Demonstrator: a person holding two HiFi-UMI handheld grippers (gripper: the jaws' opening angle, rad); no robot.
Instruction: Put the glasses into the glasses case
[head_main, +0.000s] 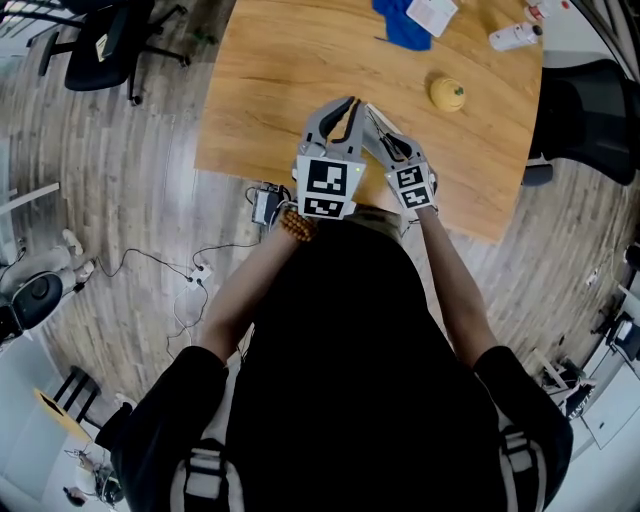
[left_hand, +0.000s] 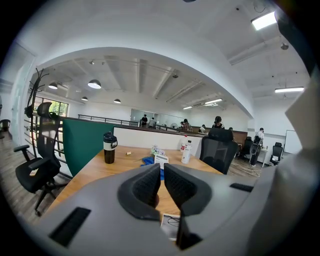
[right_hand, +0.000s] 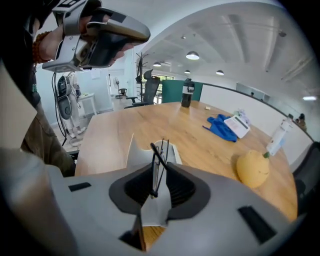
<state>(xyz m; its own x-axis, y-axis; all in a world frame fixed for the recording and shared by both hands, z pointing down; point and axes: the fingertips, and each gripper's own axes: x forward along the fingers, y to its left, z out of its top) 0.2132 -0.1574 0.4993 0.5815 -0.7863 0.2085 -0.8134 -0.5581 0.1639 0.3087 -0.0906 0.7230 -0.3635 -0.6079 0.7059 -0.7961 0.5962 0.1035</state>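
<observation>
My right gripper (right_hand: 161, 169) clamped on thin black wire-frame glasses (right_hand: 155, 152)
Left gripper (left_hand: 162, 169) closed, empty; white flat case (right_hand: 136, 150) at 11 o'clock, mostly behind jaws.

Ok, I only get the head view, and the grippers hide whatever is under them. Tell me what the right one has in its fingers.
Observer: The right gripper is clamped on the glasses. Their thin black frame stands between its fingers.
Operator: Now find me the case.
Observer: The white glasses case lies on the table just beyond those fingers.
Operator: Check the left gripper too.
Observer: The left gripper has its fingers together, with nothing between them.
</observation>
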